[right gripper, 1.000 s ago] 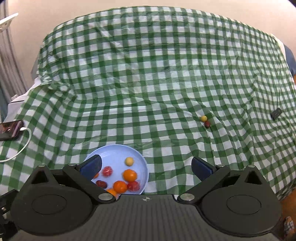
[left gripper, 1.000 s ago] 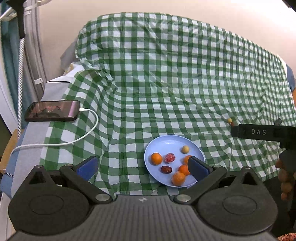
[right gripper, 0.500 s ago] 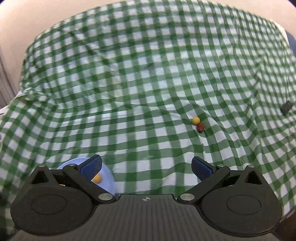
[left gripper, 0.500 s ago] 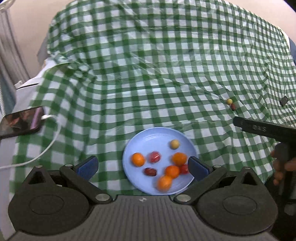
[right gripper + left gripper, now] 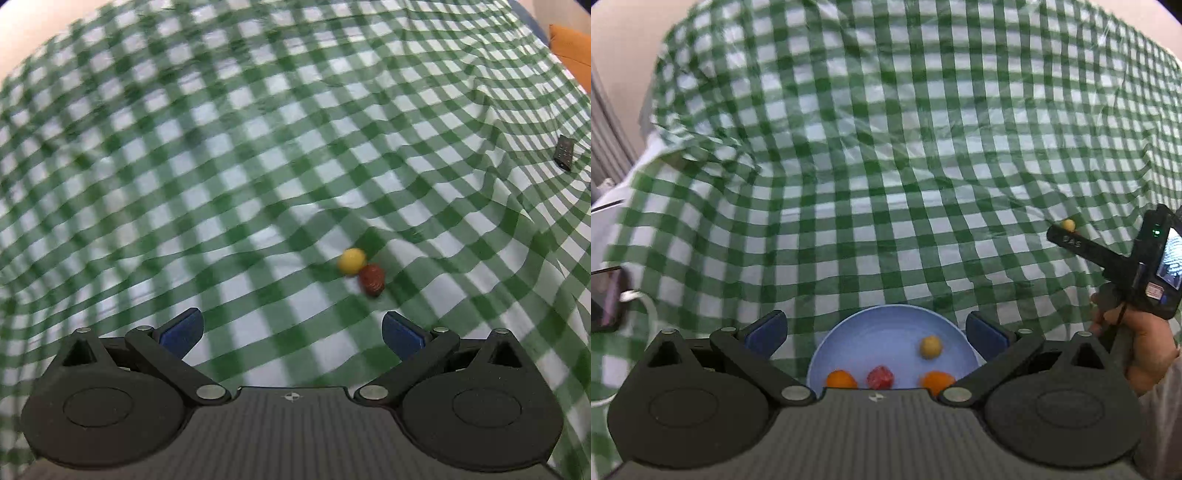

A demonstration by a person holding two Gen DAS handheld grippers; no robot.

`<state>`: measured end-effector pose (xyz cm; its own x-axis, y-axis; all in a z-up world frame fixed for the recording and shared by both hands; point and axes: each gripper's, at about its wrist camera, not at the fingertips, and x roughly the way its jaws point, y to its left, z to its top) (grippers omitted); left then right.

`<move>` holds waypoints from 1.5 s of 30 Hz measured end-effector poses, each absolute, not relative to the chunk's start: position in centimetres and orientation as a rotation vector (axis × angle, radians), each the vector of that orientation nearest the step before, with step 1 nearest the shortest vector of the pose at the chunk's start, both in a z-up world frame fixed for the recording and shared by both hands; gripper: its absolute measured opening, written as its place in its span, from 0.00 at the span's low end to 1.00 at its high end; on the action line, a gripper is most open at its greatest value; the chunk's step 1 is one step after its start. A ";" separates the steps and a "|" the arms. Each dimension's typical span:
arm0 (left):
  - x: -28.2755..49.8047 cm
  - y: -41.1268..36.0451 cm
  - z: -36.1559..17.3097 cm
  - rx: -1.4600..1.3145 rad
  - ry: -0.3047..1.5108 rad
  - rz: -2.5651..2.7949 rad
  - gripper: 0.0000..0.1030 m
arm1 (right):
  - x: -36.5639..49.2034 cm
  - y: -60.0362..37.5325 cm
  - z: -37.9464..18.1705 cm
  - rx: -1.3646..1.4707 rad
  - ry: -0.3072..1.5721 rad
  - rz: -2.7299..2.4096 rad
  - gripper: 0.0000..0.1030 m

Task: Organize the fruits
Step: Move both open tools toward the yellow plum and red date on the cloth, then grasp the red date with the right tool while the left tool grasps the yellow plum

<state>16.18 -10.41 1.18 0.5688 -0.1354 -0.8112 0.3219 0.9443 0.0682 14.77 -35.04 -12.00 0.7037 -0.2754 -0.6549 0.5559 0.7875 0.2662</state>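
Observation:
A light blue plate [image 5: 886,328] lies on the green checked cloth, between the open pads of my left gripper [image 5: 875,332]. On it I see a pale yellow fruit [image 5: 931,346], two orange fruits [image 5: 841,379] and a red fruit [image 5: 881,376]; the rest is hidden by the gripper body. My right gripper [image 5: 291,332] is open and empty, just short of a small yellow fruit [image 5: 352,260] touching a dark red fruit [image 5: 373,279] on the cloth. The right gripper also shows at the right of the left wrist view [image 5: 1067,240], with the yellow fruit [image 5: 1068,224] beside its finger.
A black phone [image 5: 605,299] with a white cable lies at the left edge. A small dark remote [image 5: 565,152] lies on the cloth at the far right. An orange cushion [image 5: 572,48] sits at the top right corner.
Both grippers have moved forward. The plate has slid under my left gripper's body. The yellow and red fruits have grown larger and closer in the right wrist view, and the plate has left it.

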 end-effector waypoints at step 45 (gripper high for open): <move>25.9 -32.0 -9.9 0.267 0.920 -0.506 0.97 | 17.9 -43.7 -18.6 0.394 0.626 -0.667 0.33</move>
